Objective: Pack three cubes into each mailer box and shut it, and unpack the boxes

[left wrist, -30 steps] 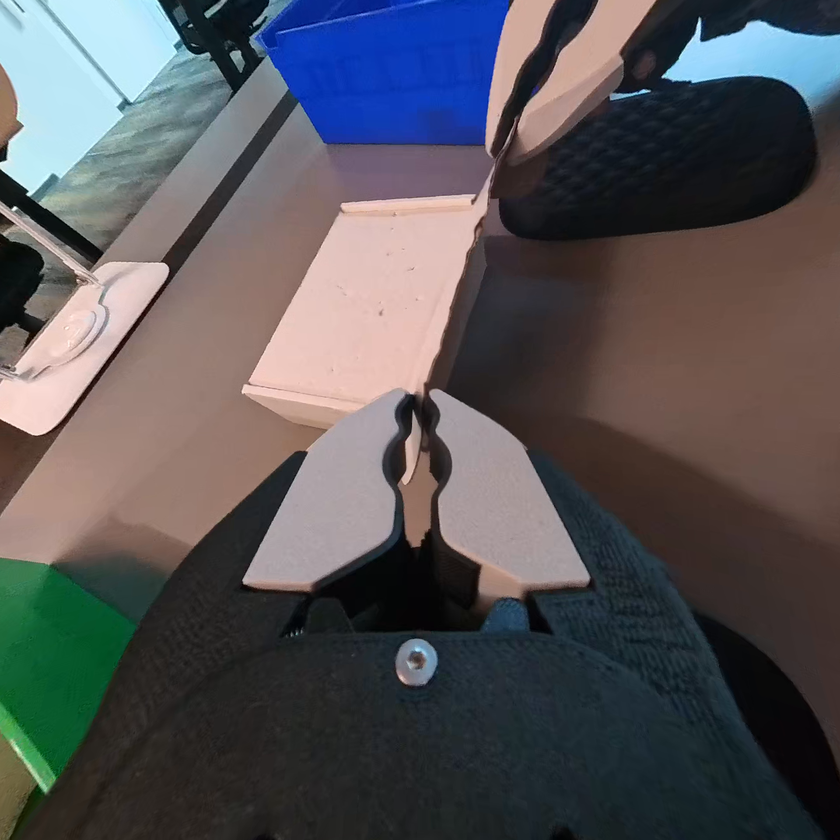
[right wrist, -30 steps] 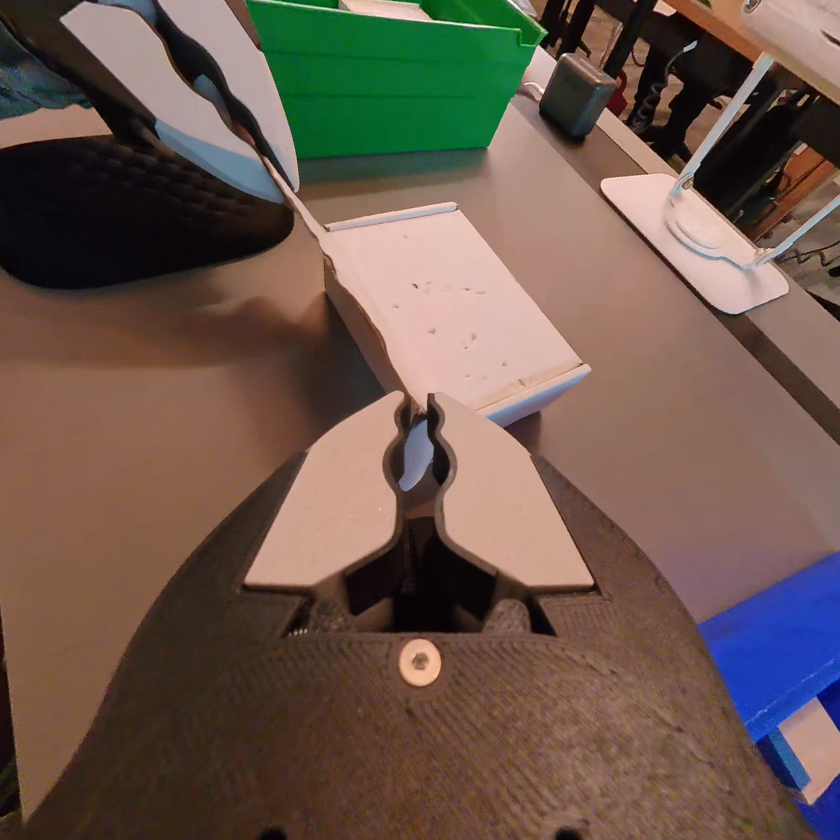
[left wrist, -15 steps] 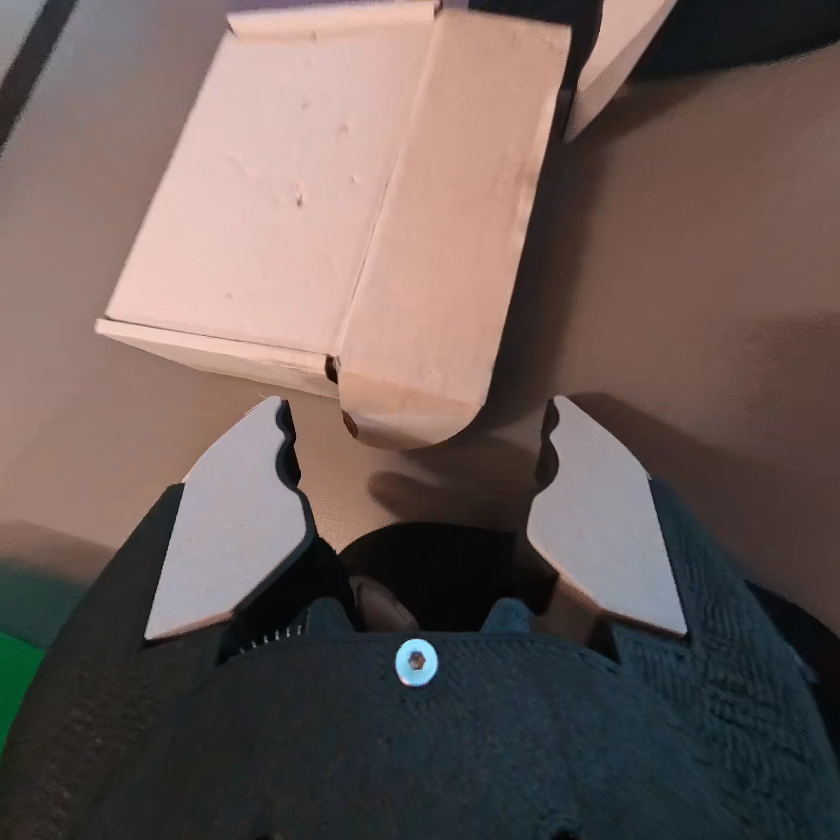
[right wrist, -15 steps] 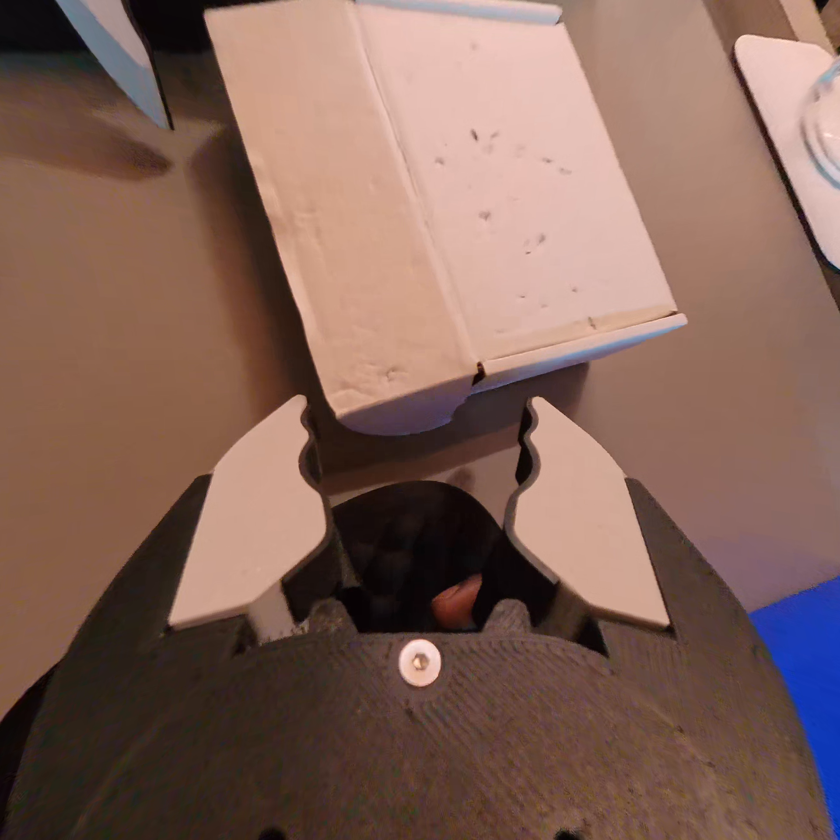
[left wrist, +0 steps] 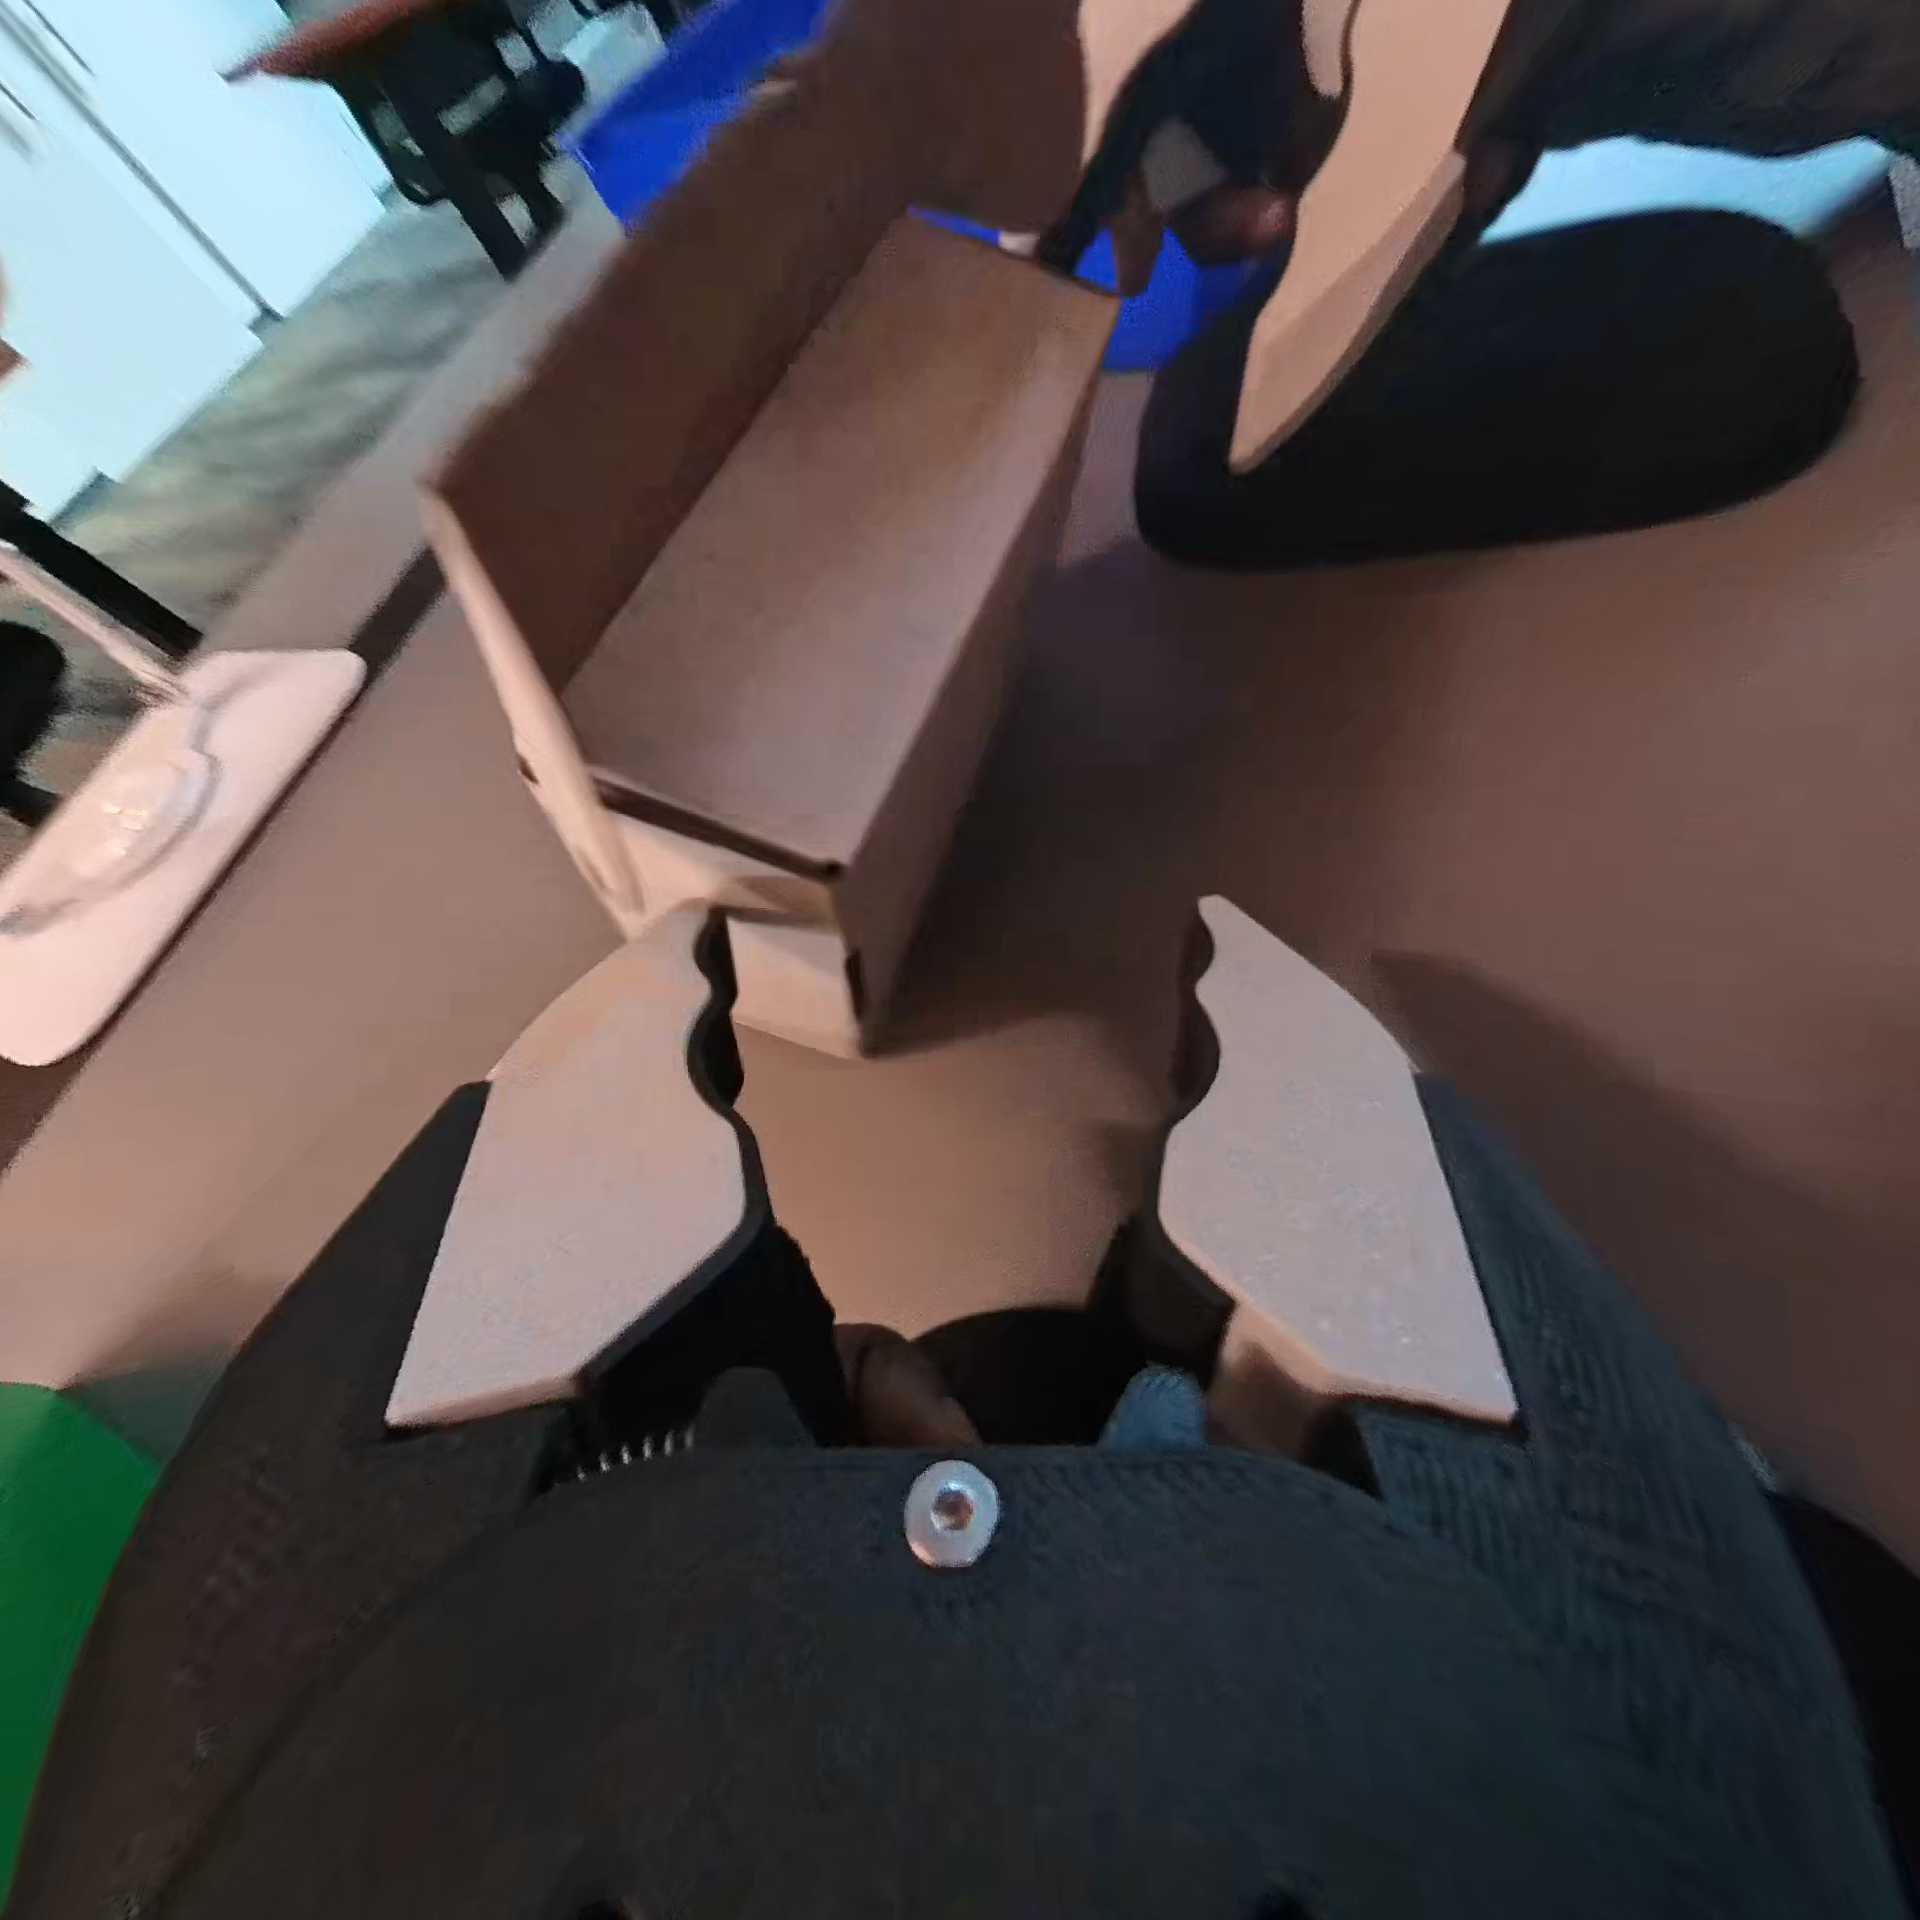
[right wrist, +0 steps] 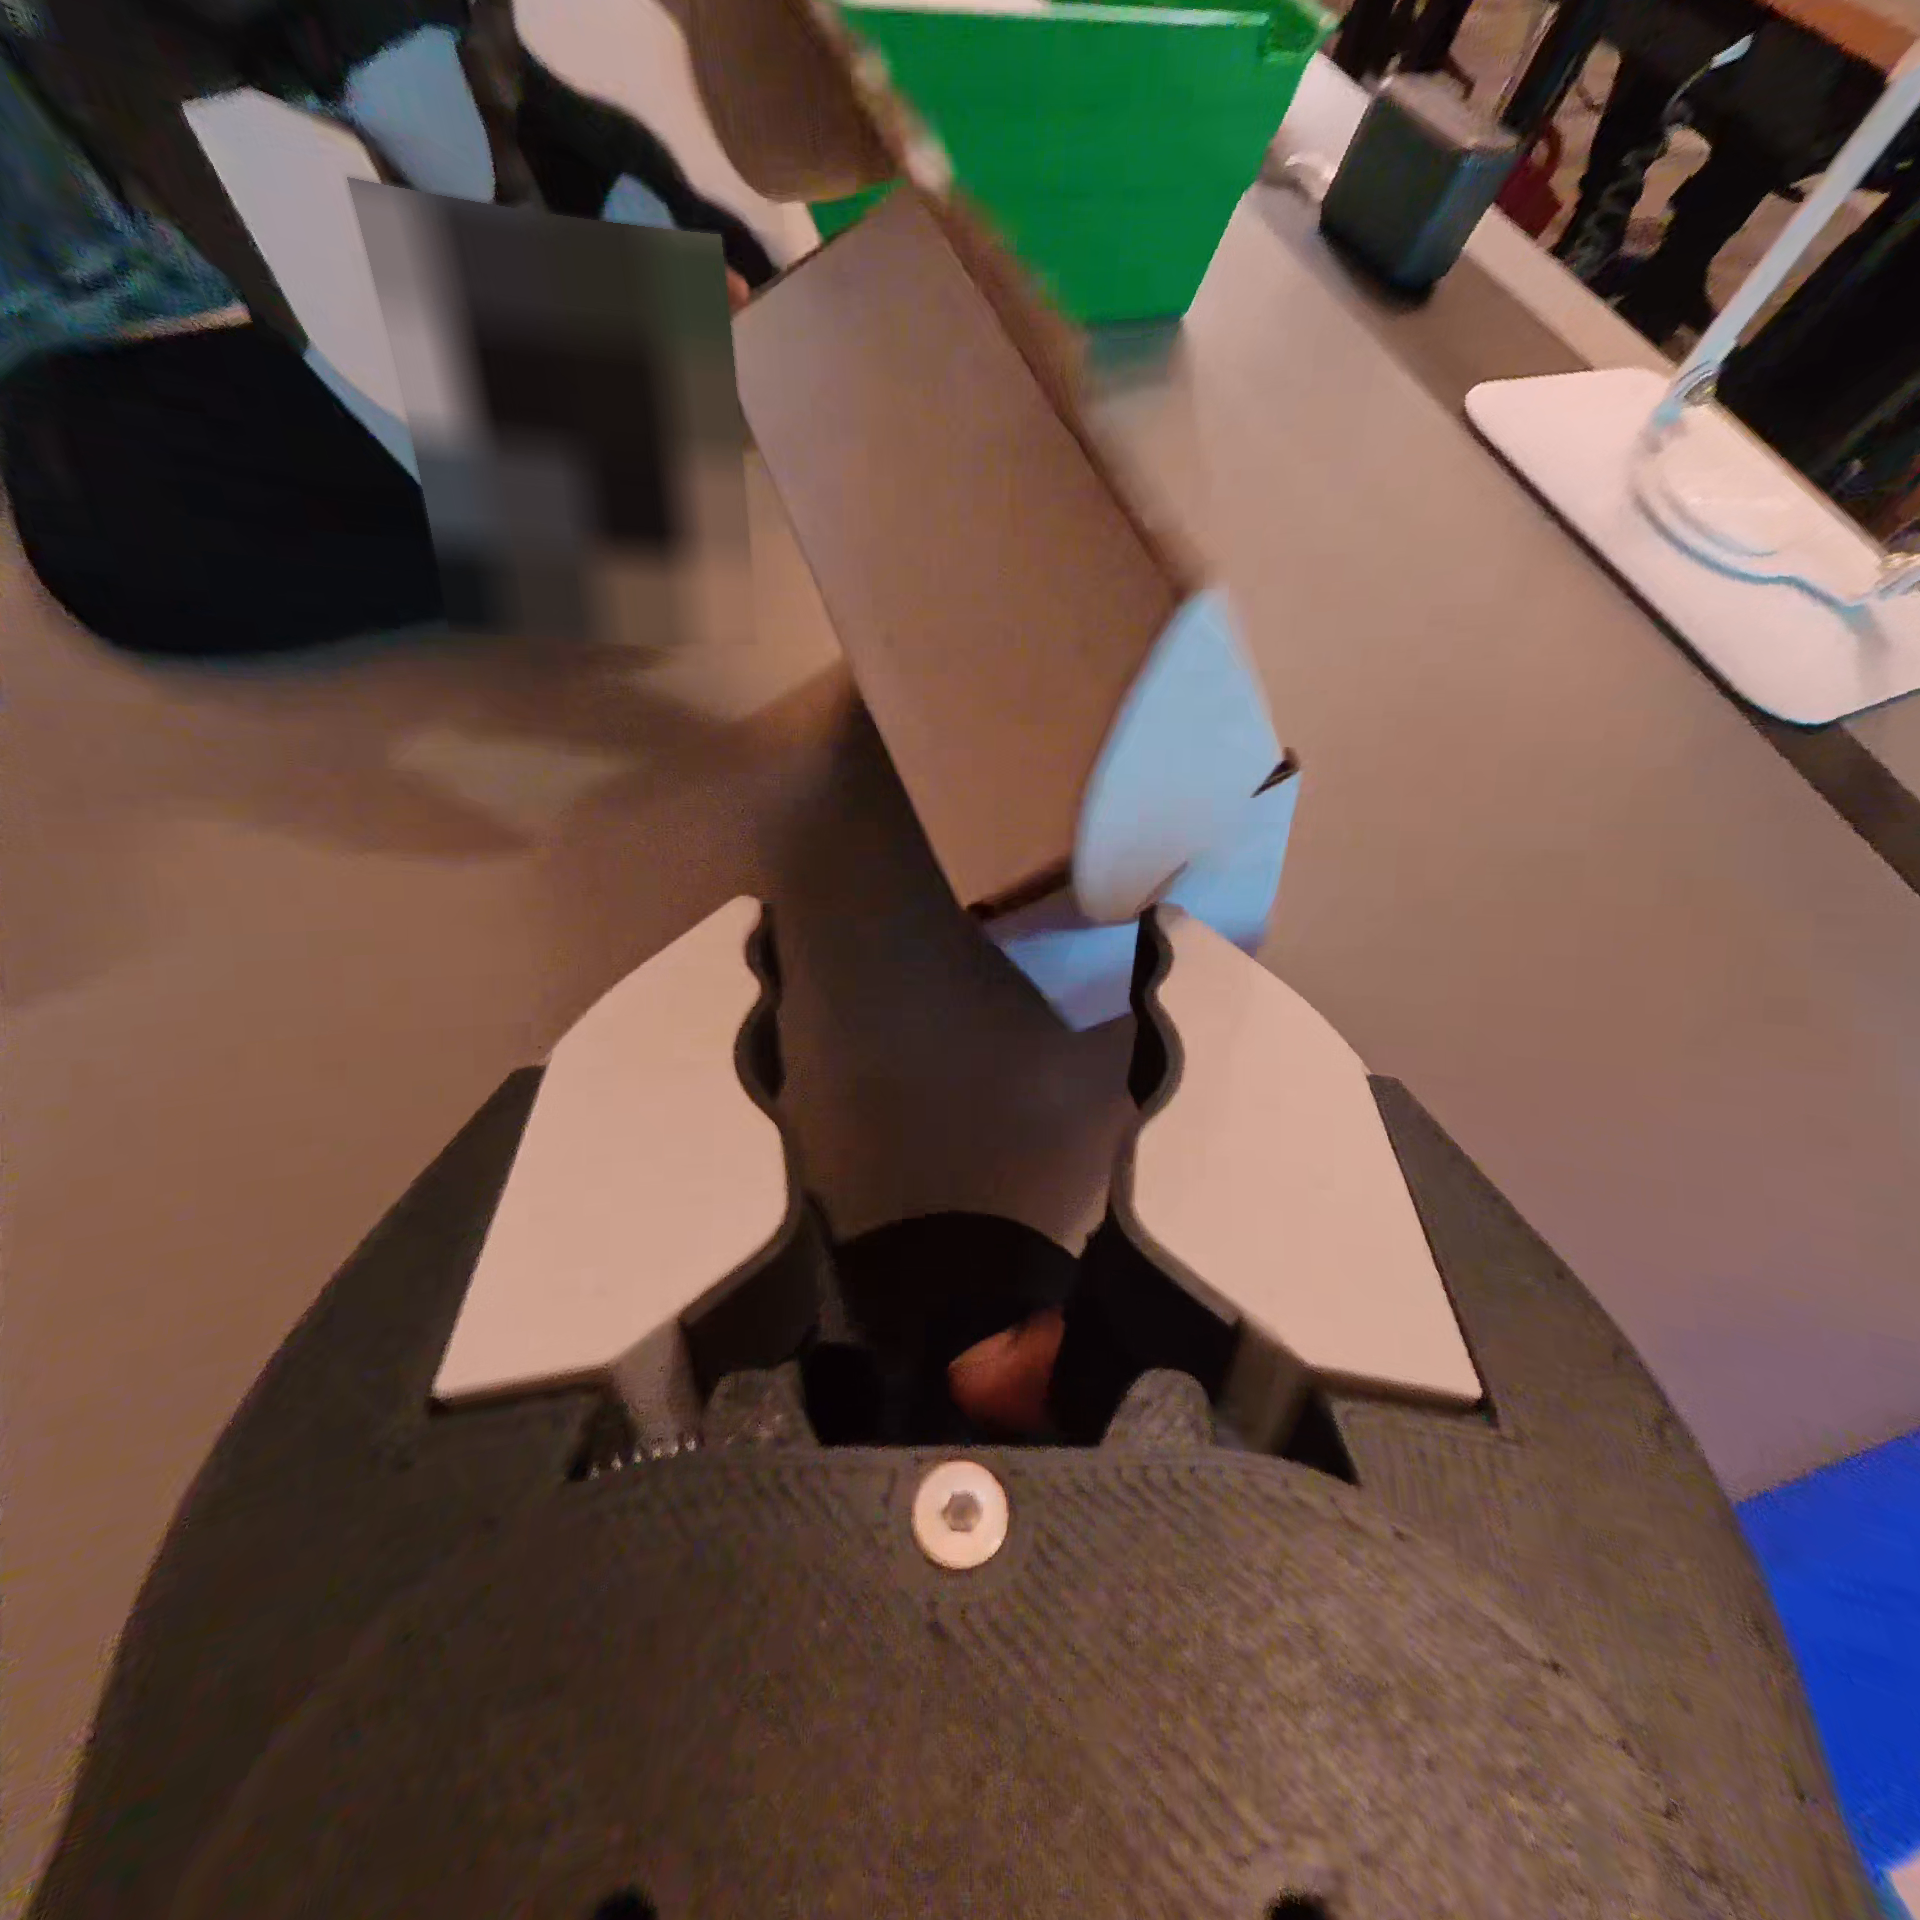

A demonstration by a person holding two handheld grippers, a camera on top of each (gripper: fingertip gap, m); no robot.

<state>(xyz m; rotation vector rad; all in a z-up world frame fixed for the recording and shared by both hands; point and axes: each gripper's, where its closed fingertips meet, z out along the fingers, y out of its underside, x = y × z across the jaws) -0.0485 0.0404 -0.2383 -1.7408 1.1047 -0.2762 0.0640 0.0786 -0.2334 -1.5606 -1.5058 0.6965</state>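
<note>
So the box (left wrist: pixel 821 644) sits on the brown table (left wrist: pixel 1455 831) between the 2 grippers, with its lid (left wrist: pixel 665 343) swung up and standing open. From the left wrist view you look straight into the cavity and it's bare cardboard, no cubes visible in there. From the right wrist view you mostly see the box (right wrist: pixel 966 582) from its front side, with a rounded white flap (right wrist: pixel 1164 769) sticking out at the near corner.

The left gripper (left wrist: pixel 956 925) has its jaws spread wide and nothing between them; the near corner of the box is just ahead of its left finger. The right gripper (right wrist: pixel 956 925) is the same deal, jaws well apart and holding nothing, with that white flap just past its right fingertip. Can't tell whether either finger actually touches the cardboard, it's all a bit blurry.

Each gripper also shows up at the far end of the box in the other's view.

Around it: a green bin (right wrist: pixel 1081 156) beyond the box on the left gripper's side, a blue bin (left wrist: pixel 665 135) at the right gripper's end, and a white stand base (left wrist: pixel 156 831) near the table edge.
</note>
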